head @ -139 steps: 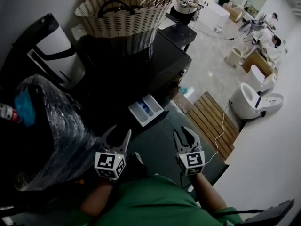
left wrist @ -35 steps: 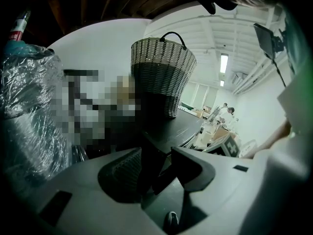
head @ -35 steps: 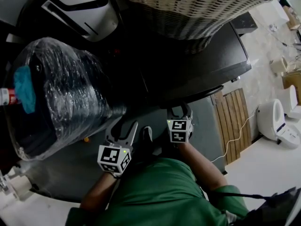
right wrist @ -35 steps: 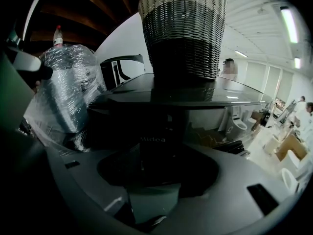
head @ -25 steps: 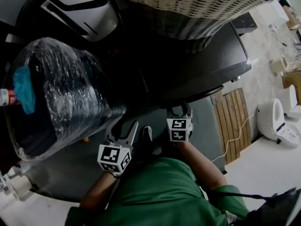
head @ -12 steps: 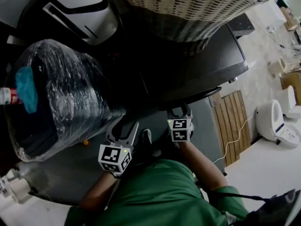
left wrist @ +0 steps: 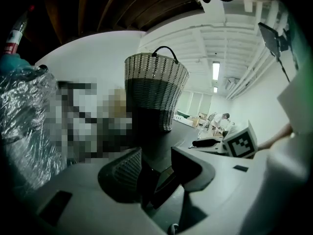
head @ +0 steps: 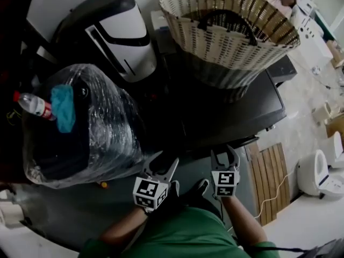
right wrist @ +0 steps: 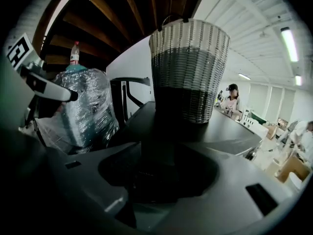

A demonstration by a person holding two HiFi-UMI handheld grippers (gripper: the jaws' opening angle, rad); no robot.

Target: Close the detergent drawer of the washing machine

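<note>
The black washing machine [head: 231, 109] stands ahead with a woven basket [head: 231, 31] on its top. No drawer juts from its front edge [head: 239, 142]; the drawer's face is hidden under that edge. My right gripper [head: 224, 157] hangs just in front of that edge and touches nothing. Its jaws have just been closing a little, stand open and hold nothing. It looks across the machine's top [right wrist: 215, 126]. My left gripper [head: 165, 161] is open and empty beside it, to the left. Its jaws [left wrist: 154, 173] show a gap.
A large bundle in clear plastic wrap [head: 86, 122], with a bottle [head: 33, 105] on it, stands close on the left. A black and white appliance [head: 115, 34] is behind it. On the floor to the right are a wooden pallet [head: 270, 181] and a white toilet [head: 321, 172].
The drawer stood pulled out in the oldest frame and has not shown since. Over the last half second both grippers rose, the right one more, and the head view tilted up.
</note>
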